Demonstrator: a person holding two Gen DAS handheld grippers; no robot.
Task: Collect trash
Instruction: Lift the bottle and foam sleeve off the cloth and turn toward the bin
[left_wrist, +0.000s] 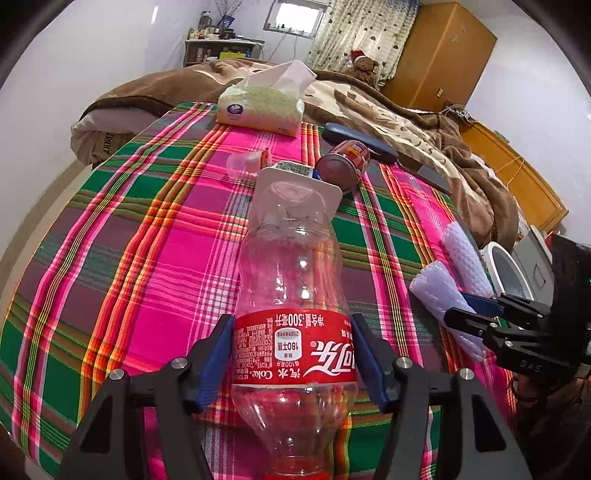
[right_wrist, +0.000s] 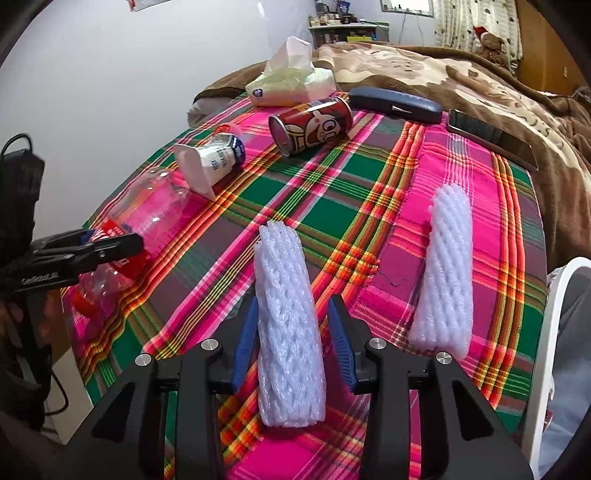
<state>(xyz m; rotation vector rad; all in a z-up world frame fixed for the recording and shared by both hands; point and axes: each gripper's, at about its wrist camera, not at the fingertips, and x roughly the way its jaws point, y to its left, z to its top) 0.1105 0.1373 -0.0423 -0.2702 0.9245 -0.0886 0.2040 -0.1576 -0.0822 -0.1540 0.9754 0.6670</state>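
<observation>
**Both grippers at trash, nothing binned yet**

Nearest the left wrist camera, the empty Coke bottle (left_wrist: 293, 314) lies along the plaid cloth (left_wrist: 147, 240) at lower centre, the left gripper (left_wrist: 293, 354) closed on its red label. At lower centre of the right wrist view, the right gripper (right_wrist: 291, 343) straddles a white foam net sleeve (right_wrist: 290, 332), part open, pads seemingly just clear of it. A second foam sleeve (right_wrist: 447, 269), yogurt cup (right_wrist: 214, 166) and red can (right_wrist: 310, 125) are uncollected; a white bin rim (right_wrist: 554, 332) shows at the right edge. Both grippers tilt steeply downward.
</observation>
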